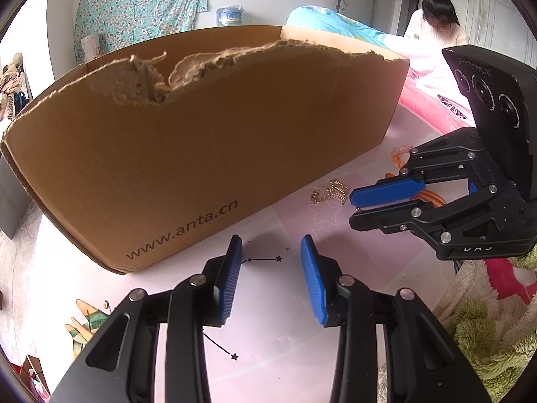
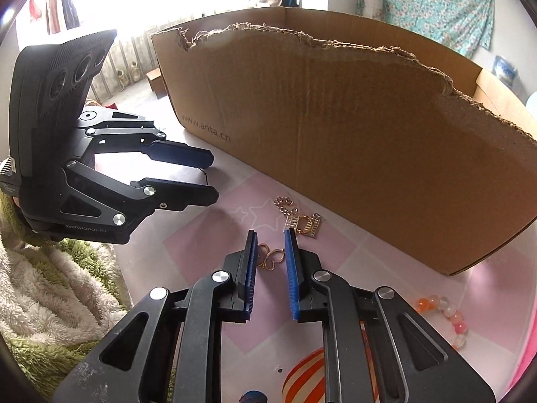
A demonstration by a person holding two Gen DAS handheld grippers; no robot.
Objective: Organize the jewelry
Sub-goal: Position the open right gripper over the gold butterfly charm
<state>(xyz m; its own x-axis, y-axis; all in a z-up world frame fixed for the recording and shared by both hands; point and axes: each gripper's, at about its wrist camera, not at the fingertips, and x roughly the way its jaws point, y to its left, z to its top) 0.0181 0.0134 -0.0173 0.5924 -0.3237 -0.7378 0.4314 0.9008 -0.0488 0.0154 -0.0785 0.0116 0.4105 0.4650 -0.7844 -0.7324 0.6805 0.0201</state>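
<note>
A tall cardboard box (image 1: 201,141) (image 2: 369,134) with a torn top edge stands on the pink mat. Beside its base lies a gold chain with ladder-like pendants (image 1: 332,193) (image 2: 303,225). My right gripper (image 2: 270,235) (image 1: 351,210) is low over the mat, its jaws narrow. Small gold loops (image 2: 272,257) fill the gap and touch both blue pads. My left gripper (image 1: 271,245) (image 2: 214,176) hovers open near the box's corner, with only mat between its fingers. An orange and pink bead bracelet (image 2: 446,312) (image 1: 399,154) lies to the right.
A fluffy green and white blanket (image 2: 50,285) (image 1: 486,319) borders the mat on the near side. A person (image 1: 436,20) sits at the back by pink bedding. Floral cloth (image 1: 134,10) hangs on the far wall.
</note>
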